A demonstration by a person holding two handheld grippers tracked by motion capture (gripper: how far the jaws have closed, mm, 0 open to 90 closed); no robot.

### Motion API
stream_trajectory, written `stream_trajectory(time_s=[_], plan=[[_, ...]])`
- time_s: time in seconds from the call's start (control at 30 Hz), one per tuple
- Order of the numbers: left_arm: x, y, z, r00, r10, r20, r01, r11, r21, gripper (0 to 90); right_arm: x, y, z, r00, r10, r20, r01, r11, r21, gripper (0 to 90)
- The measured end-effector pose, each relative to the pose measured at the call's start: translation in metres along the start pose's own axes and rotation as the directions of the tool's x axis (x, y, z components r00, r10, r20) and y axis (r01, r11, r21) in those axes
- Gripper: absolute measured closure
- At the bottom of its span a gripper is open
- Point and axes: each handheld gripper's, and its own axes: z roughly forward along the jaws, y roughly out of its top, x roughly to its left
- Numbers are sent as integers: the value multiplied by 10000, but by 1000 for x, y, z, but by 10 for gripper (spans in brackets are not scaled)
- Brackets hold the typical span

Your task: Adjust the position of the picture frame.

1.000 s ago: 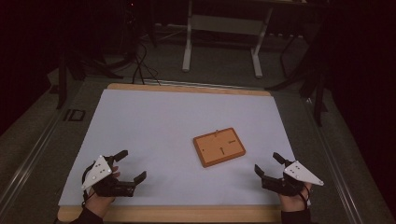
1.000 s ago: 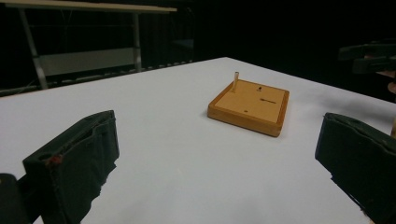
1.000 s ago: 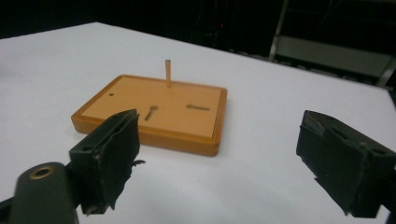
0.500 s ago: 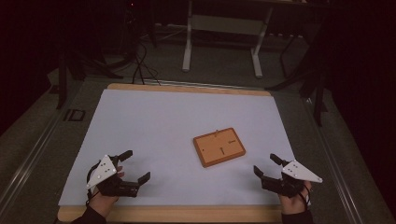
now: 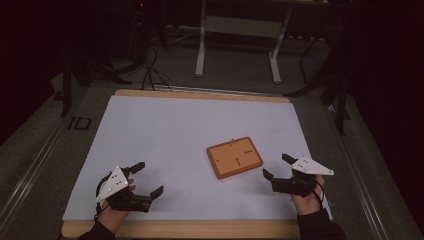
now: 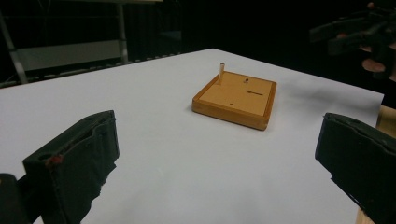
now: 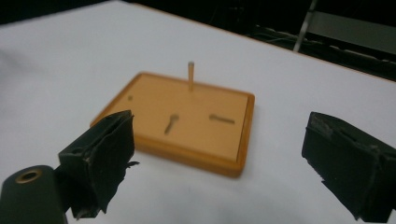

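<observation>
Centrally, a shallow rectangular wooden tray (image 5: 234,157) with a raised rim lies flat on the white sheet (image 5: 165,135) that covers the wooden-edged table (image 5: 200,95). It sits right of the middle and toward the person's side, turned at a slight angle to the table edges.

One thin wooden peg (image 7: 191,76) stands upright near one edge of the tray floor. Two short pegs lie flat on that floor: one with a rounded head (image 7: 171,123), one plain (image 7: 222,119). A small dark hole (image 7: 130,98) shows near a corner. In the left gripper view the upright peg (image 6: 221,73) stands at the far corner of the tray (image 6: 236,100).

Left black hand-held gripper (image 5: 149,179), grey plate on top, is near the front left of the sheet, well apart from the tray. Jaws stand wide apart with nothing between them; in its own view only white sheet lies between the jaws (image 6: 215,154).

Right black hand-held gripper (image 5: 278,167), also with a grey plate, is near the front right, just beside the tray's right edge but not touching it. Jaws likewise spread wide and empty; in its own view (image 7: 215,154) the tray (image 7: 140,93) lies ahead between them.

Beyond the table: dark floor, cables (image 5: 150,75), and a white metal frame stand (image 5: 237,30).
</observation>
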Motion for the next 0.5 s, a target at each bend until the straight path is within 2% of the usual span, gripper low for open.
stream_trajectory(time_s=[0.1,0.23,0.5], plan=[[-1,0,0,10000,68,15,-68,10000,25,0,0,7,8,9999,134,-35,-134,9998,-117,90],[-1,0,0,10000,12,28,-12,10000,37,0,-1,14,17,10000,19,-61,-21,9996,-283,90],[-1,0,0,10000,45,40,-46,10000,71,0,-5,20,42,9990,-285,-347,283,9996,-56,91]])
